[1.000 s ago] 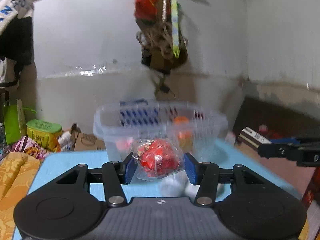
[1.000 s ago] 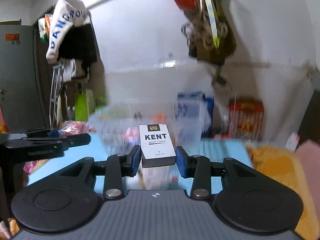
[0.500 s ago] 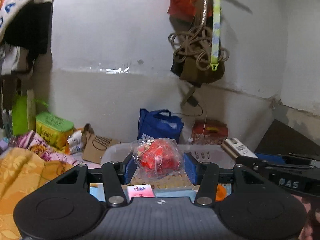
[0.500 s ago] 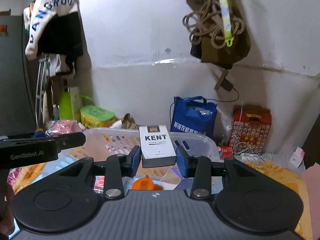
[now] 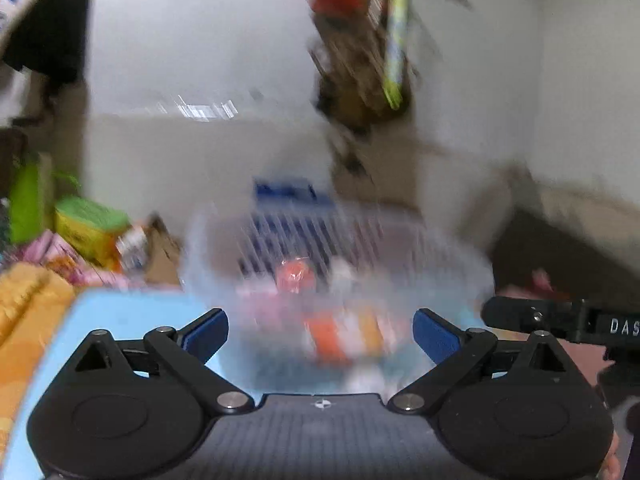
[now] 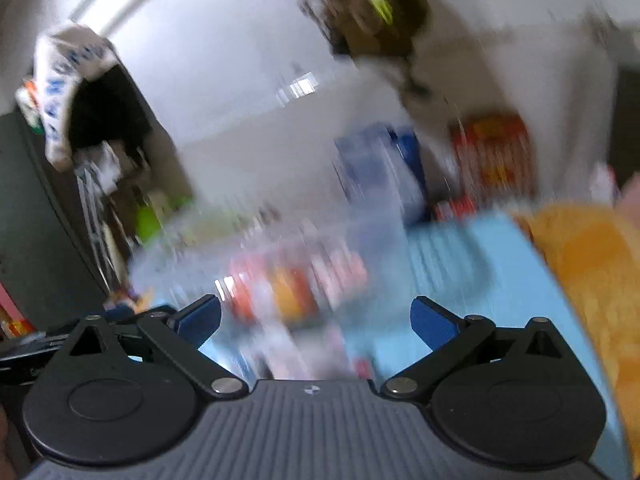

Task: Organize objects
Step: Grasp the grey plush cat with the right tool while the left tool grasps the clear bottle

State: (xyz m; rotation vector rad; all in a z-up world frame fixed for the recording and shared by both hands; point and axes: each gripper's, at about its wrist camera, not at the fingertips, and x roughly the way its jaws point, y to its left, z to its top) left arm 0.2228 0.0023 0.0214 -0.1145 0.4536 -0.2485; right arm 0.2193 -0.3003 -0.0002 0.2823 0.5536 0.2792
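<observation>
You are in a lived-in room of a home: clothing [image 6: 72, 80] hangs at the upper left, a bundle of bags and rope [image 5: 360, 52] hangs on the white wall at the top, a blue shopping bag [image 6: 404, 172] and a red gift box [image 6: 494, 156] stand below, and yellow bedding [image 6: 592, 264] lies at right.

- The clear plastic basket [image 5: 400, 240] stands upright on the light blue surface, its slotted walls see-through and heavily smeared by motion blur; from the right wrist view it [image 6: 360, 236] appears tilted with the whole frame.
- A red, roundish item [image 5: 295, 276] lies inside the basket, toward its middle; blur hides its detail.
- Low against the near wall sit orange and white packages [image 5: 344, 332], shapes smeared, kinds impossible to tell.
- In the right wrist view the contents show as red, orange and pink patches [image 6: 288, 284] behind the near wall.
</observation>
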